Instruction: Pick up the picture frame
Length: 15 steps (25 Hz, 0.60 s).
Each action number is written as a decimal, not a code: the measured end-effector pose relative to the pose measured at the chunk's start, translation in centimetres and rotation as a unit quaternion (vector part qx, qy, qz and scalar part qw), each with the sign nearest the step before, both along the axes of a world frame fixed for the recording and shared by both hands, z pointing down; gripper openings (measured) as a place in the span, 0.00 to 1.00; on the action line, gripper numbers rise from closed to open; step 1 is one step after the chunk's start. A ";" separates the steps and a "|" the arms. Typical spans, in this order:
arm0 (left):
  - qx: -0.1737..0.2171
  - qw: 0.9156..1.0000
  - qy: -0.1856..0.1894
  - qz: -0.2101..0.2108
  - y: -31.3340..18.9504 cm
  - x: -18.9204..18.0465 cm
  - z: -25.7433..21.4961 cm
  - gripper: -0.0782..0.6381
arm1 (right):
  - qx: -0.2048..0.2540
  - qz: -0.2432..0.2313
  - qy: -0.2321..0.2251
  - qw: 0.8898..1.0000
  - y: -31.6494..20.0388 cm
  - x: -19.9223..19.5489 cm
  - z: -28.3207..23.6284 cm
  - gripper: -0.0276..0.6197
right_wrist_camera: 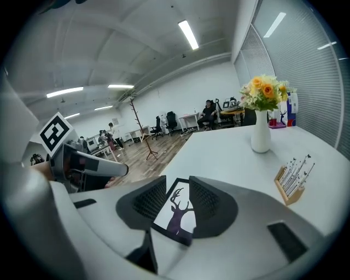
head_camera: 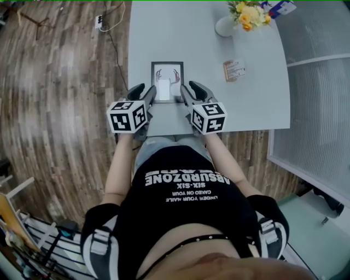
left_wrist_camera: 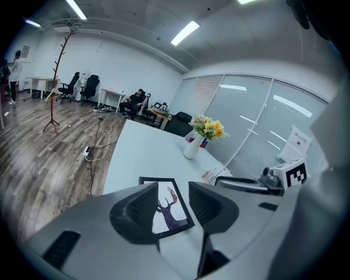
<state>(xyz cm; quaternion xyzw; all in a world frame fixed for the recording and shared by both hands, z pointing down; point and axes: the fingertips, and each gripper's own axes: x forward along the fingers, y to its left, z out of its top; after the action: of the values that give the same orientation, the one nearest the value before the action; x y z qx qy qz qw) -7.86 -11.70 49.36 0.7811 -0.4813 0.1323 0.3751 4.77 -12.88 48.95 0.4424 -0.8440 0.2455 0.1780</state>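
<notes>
Head view: a bright white patch blanks the middle of the picture frame [head_camera: 167, 82], and its near corners are covered by the left claw [head_camera: 143, 93] and the right claw [head_camera: 190, 90]. Each gripper view shows the frame only in part, with its sides behind the jaws. The flowers [head_camera: 249, 13] are cropped by the top edge. Print on the card [head_camera: 234, 70] is too small to read.

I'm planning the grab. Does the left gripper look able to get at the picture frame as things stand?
Probably yes: the left gripper, jaws apart, is just beside the picture frame lying flat on the table, with nothing between them.
</notes>
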 end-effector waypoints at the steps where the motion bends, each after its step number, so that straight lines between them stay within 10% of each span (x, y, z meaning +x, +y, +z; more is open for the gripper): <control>1: -0.007 1.000 0.001 0.000 -0.3 0.0 0.6 0.34 | -0.007 0.002 0.000 1.000 -0.2 0.0 0.6 0.24; 15: -0.097 0.995 -0.021 0.005 -2.2 -0.6 9.8 0.36 | -0.092 0.030 0.039 0.995 -2.3 0.5 9.2 0.24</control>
<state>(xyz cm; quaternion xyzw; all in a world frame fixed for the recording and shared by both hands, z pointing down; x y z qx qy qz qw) -8.42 -13.88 59.15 0.7404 -0.4702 0.1969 0.4381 5.30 -15.16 58.16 0.4587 -0.7965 0.3099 0.2431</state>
